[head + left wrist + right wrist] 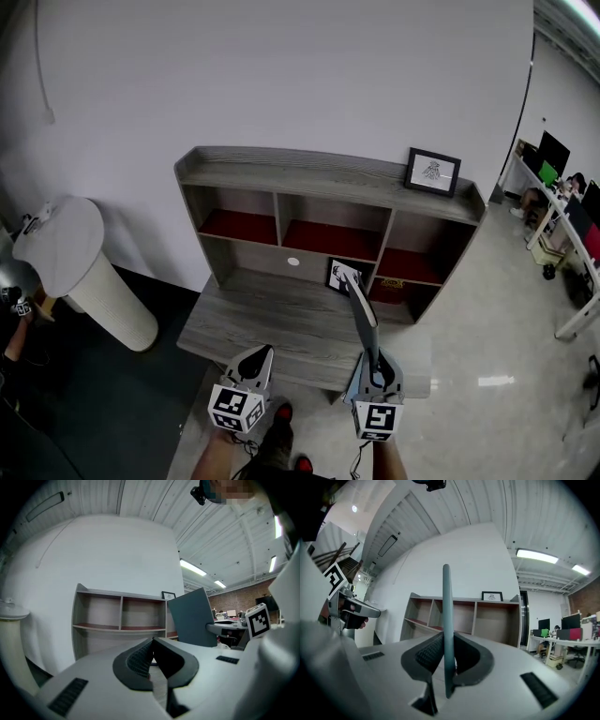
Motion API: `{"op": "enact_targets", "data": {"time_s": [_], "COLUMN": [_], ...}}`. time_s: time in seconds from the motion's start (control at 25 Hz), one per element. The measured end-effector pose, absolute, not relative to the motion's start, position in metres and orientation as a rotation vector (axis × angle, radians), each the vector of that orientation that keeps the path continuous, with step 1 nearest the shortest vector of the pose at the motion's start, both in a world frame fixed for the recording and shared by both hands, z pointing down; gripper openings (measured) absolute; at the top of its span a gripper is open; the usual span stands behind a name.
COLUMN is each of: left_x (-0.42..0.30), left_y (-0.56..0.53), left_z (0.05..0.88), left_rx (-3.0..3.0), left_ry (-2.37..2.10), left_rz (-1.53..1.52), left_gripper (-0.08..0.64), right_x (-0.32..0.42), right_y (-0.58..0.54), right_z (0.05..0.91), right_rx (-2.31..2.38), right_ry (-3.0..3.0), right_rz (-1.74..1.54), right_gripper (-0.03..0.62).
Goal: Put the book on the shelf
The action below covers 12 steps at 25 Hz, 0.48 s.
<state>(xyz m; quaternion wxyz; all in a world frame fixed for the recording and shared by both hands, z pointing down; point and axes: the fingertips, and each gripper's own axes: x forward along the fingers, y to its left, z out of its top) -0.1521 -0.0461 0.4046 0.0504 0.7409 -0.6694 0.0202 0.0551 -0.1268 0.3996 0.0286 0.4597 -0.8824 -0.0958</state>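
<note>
From my head view, my left gripper (255, 361) is shut tight with nothing in it. My right gripper (376, 364) is just beside it and squeezes the bottom of the thin grey-blue book (361, 314). The book sticks out in front of that gripper, over the desk (253, 323). The shelf (328, 183) stands past both grippers at the back of the desk, and the book is not in it yet. A small picture frame (432, 172) sits on top of the shelf. In my left gripper view, the jaws of the left gripper (151, 644) are pressed together and empty. The book (194, 618) is off to the right of it, and the shelf (121, 616) is straight ahead. In my right gripper view, the right gripper (446, 654) is clamped on the book (446, 616), which stands up thin and straight between the jaws. The shelf (476, 616) is right behind the book, well apart from it.
</note>
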Motion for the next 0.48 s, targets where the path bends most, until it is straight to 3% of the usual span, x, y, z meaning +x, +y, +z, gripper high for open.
{"op": "enact_targets", "data": {"time_s": [0.48], "left_x": [-0.202], "left_y": [-0.156], "left_z": [0.409], "left_rx": [2.305], "left_ry": [-1.918], "left_rz": [0.076], "left_gripper": [0.006], "right_x": [-0.003], "right_y": [-0.216], "right_z": [0.359], "right_rx": [1.449], "right_ry": [-2.605], "right_rz": [-0.558], "right_gripper": [0.071]}}
